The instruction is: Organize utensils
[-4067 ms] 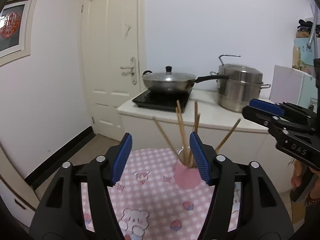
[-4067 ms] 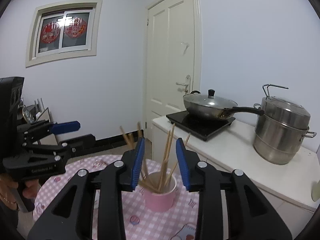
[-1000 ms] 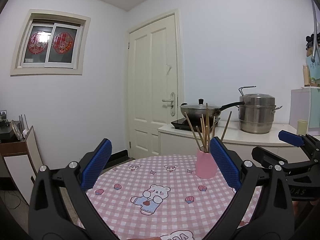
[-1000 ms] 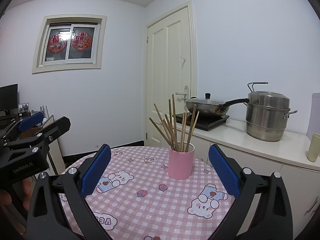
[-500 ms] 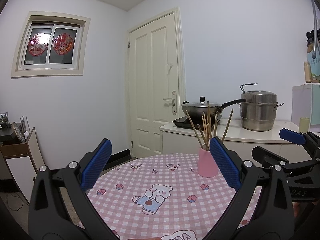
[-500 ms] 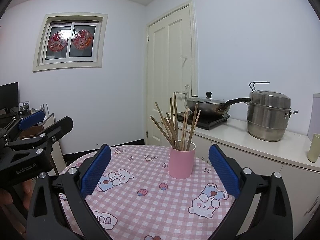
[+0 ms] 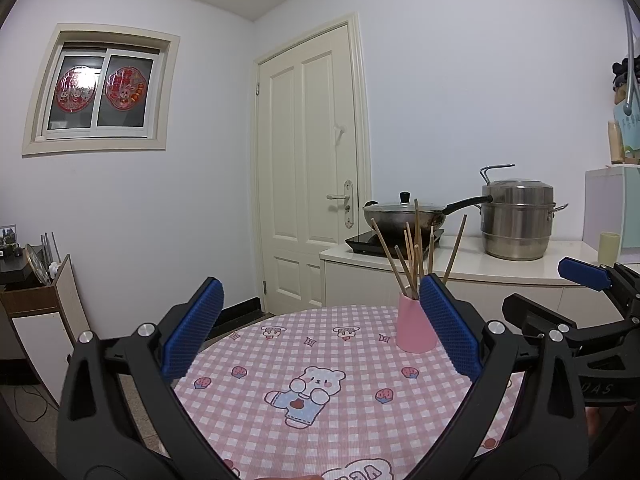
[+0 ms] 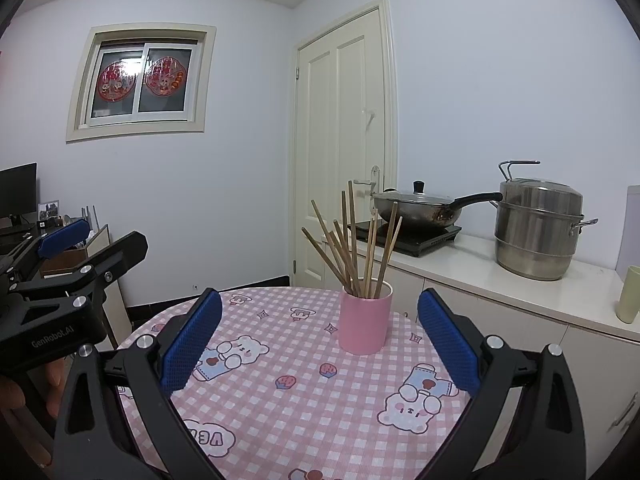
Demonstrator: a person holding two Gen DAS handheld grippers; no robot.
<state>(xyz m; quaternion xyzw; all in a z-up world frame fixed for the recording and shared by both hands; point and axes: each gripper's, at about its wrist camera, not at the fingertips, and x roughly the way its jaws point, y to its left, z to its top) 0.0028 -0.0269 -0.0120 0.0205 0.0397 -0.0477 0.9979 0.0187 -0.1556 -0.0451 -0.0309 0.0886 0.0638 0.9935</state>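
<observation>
A pink cup (image 8: 365, 320) stands upright on the round table with the pink checked cloth (image 8: 304, 404). Several wooden chopsticks (image 8: 352, 248) stand fanned out in it. The cup also shows in the left wrist view (image 7: 414, 326), at the table's far right, with its chopsticks (image 7: 412, 248). My left gripper (image 7: 320, 330) is open and empty, back from the cup. My right gripper (image 8: 320, 334) is open and empty, wide of the cup and nearer me. Each gripper shows in the other's view: the right (image 7: 592, 308), the left (image 8: 64, 264).
Behind the table runs a white counter (image 8: 500, 276) with a wok (image 8: 420, 204) on an induction hob, a steel steamer pot (image 8: 538, 228) and a pale green cup (image 8: 629, 294). A white door (image 8: 344, 152) and a low shelf (image 7: 36, 300) stand at the walls.
Both grippers opened wide and pulled back from the cup since four seconds ago. Over the last second both views barely shifted; the cup and chopsticks stayed put.
</observation>
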